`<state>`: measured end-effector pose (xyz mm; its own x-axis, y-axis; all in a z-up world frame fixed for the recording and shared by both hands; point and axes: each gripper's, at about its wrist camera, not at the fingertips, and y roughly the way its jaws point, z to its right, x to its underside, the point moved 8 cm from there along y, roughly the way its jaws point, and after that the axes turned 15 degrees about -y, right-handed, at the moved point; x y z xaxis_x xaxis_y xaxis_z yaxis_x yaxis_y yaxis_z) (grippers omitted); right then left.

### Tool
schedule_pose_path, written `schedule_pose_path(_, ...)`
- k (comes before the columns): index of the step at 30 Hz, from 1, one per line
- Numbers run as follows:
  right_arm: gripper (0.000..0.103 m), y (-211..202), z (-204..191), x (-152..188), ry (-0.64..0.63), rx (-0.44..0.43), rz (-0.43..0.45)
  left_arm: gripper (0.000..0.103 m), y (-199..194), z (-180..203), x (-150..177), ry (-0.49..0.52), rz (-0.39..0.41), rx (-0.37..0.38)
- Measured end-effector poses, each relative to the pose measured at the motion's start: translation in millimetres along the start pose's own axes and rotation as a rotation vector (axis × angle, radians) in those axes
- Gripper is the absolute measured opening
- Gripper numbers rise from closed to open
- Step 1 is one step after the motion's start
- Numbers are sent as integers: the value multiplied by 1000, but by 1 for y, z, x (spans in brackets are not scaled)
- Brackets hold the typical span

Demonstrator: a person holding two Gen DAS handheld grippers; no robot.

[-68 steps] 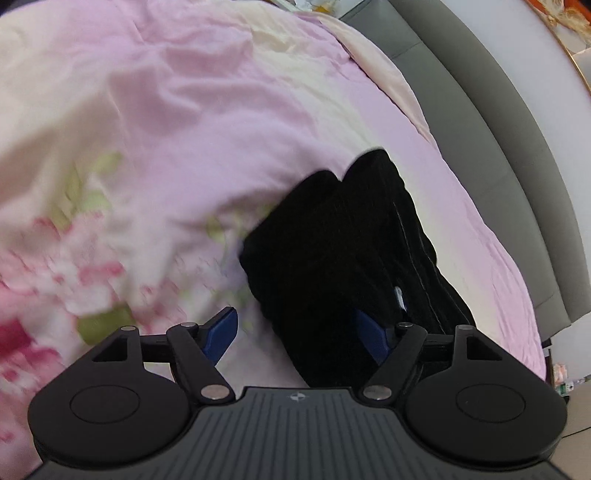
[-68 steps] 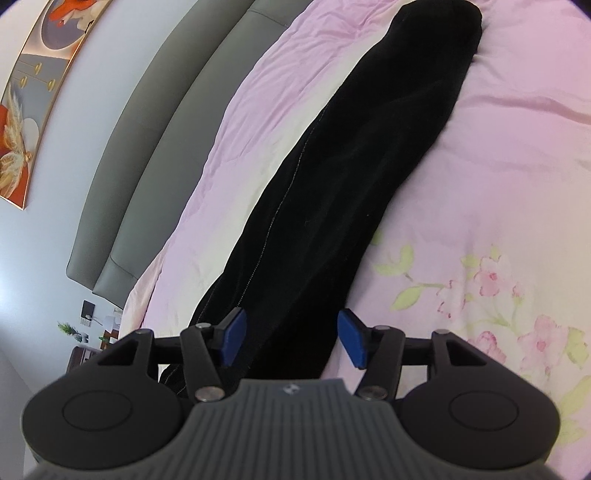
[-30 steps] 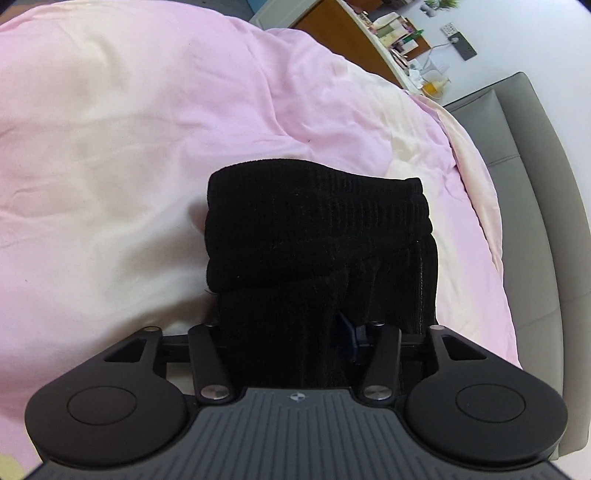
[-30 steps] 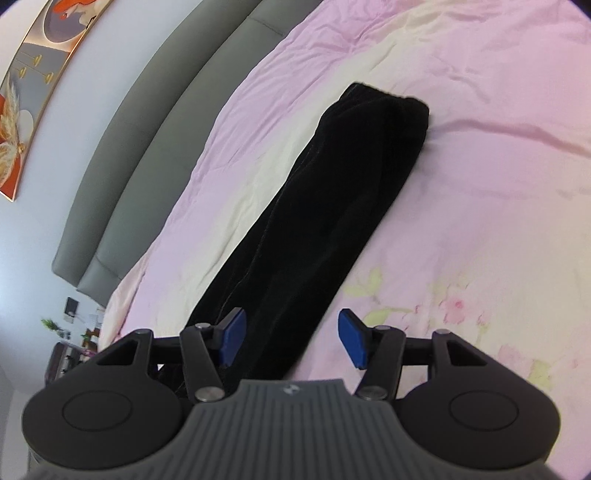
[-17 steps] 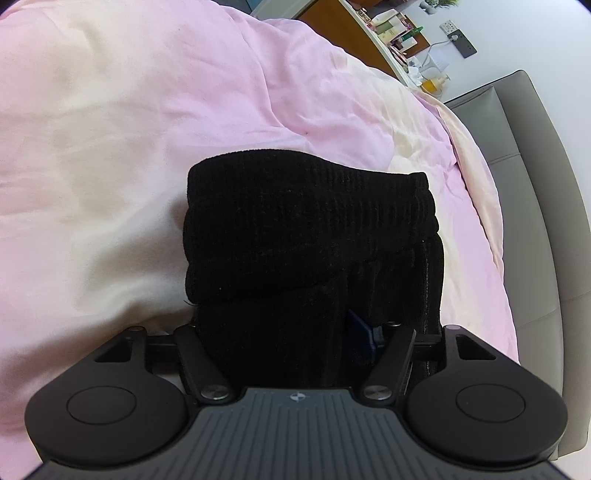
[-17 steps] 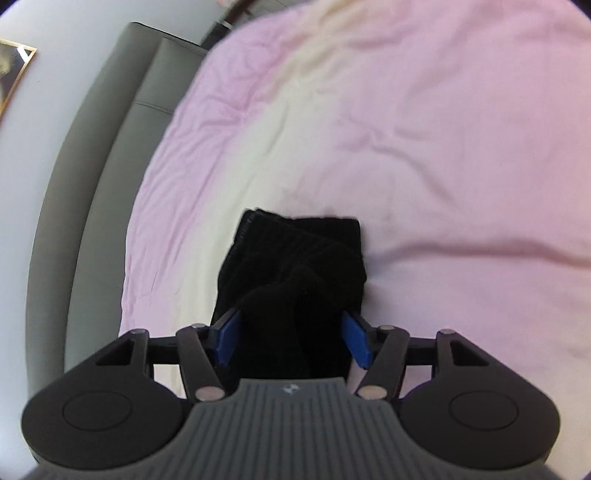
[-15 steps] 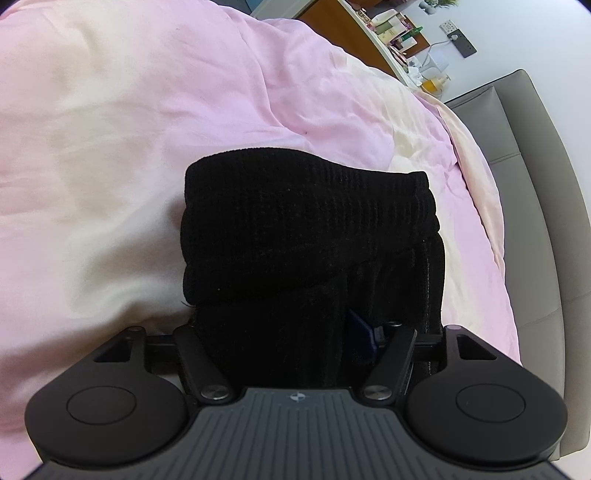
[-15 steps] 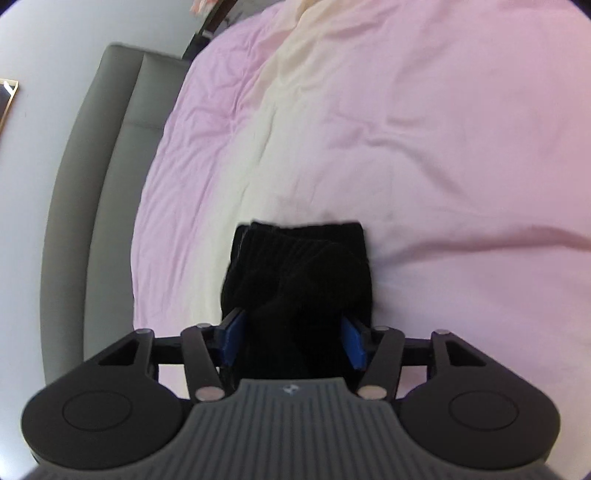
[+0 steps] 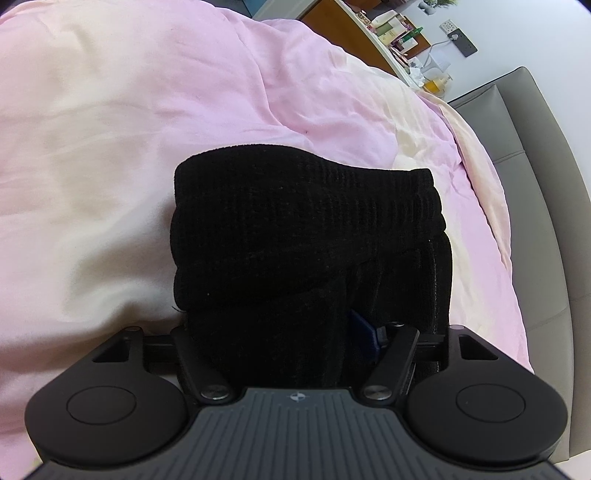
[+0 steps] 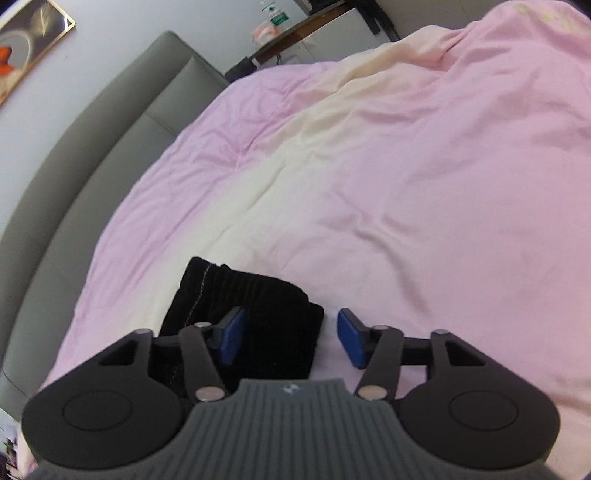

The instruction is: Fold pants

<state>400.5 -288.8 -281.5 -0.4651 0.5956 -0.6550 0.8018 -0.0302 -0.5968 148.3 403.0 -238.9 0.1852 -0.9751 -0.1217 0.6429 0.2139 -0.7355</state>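
a pink and cream duvet (image 9: 155, 140) covers the bed, and on it, near the grey headboard (image 10: 85, 155), lie the black pants (image 9: 303, 229), doubled over on themselves so the ribbed waistband end sits on top of the stack. this looks like the moment of letting go after a fold. the left gripper (image 9: 291, 336) sits low with thick black cloth bunched between its jaws, only one blue pad showing; whether the pads press the cloth i cannot tell. the right gripper (image 10: 291, 339) is opening, its blue pads clear of the fabric, the pants' edge lying under and between them. next, i judge, both tools must lift away without dragging the top layer, then take the bundle for a further fold. beyond the bed a cluttered wooden desk (image 9: 369, 22) stands against a pale wall, and a framed picture (image 10: 26, 44) hangs above the headboard.
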Motion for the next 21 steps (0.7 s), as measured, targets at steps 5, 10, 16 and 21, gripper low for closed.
schedule_pose_path(5, 67, 11, 4, 24, 119, -147, -65, 76, 0, 0, -1, -4, -9, 3)
schedule_pose_path(10, 68, 26, -11, 32, 150, -181, -49, 76, 0, 0, -1, -4, -16, 5)
schedule_pose_path(16, 26, 33, -29, 32, 122, -173, -60, 77, 1, 0, 0, 7, -3, -6)
schedule_pose_path(21, 15, 15, -37, 19, 81, -194, -21, 77, 1, 1, 1, 7, -5, -5)
